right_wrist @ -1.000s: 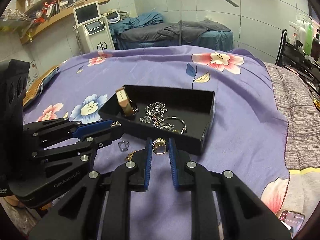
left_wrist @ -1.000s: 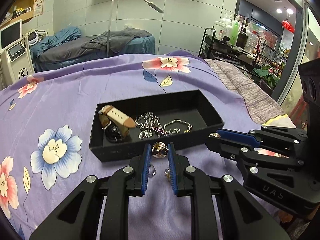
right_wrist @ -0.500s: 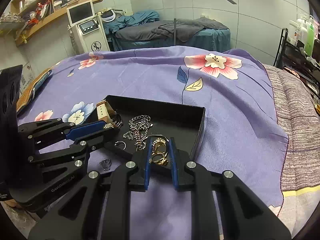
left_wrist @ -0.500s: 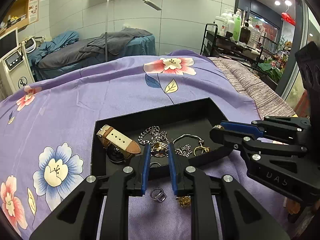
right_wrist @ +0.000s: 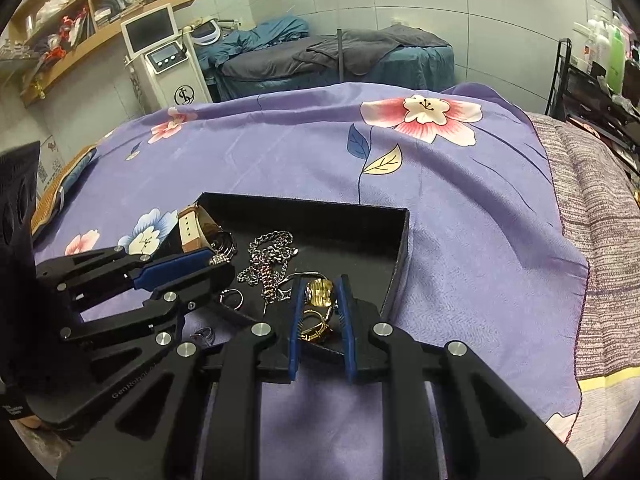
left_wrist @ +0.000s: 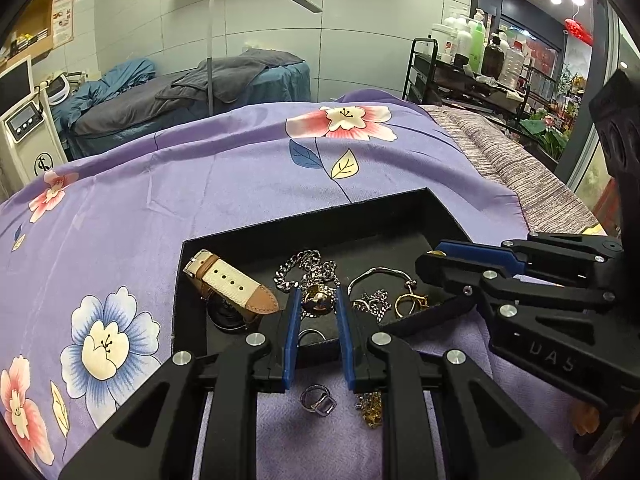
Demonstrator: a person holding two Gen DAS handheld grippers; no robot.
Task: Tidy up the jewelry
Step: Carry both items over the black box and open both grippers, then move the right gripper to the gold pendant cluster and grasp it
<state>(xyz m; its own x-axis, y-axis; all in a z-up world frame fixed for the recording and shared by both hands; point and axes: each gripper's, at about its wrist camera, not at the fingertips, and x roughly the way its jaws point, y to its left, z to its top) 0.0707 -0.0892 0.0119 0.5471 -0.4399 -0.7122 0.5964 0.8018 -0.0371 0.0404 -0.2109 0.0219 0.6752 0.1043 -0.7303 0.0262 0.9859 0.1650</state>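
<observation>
A black tray (left_wrist: 320, 222) lies on a purple flowered cloth (left_wrist: 200, 184). It holds a tan-strap watch (left_wrist: 230, 284), a silver chain (left_wrist: 306, 268), a thin bangle (left_wrist: 380, 274) and a gold ring (left_wrist: 408, 304). My left gripper (left_wrist: 317, 300) is shut on a round metal charm (left_wrist: 318, 299), held over the tray's near part. My right gripper (right_wrist: 321, 290) is shut on a gold ribbed ring (right_wrist: 319, 292) above the tray (right_wrist: 402, 256), near its front right corner. On the cloth in front of the tray lie a silver ring (left_wrist: 318, 398) and a bit of gold chain (left_wrist: 370, 408).
The two grippers stand side by side, the right gripper (left_wrist: 430, 256) close to the left one's right. A grey knitted blanket (right_wrist: 592, 216) borders the cloth on the right. Behind are a treatment bed (left_wrist: 192, 96), a floor lamp (left_wrist: 210, 60) and a bottle rack (left_wrist: 472, 64).
Both grippers have moved forward with their pieces, from in front of the tray's near wall to over the tray. The loose silver ring and gold chain now lie behind the fingertips.
</observation>
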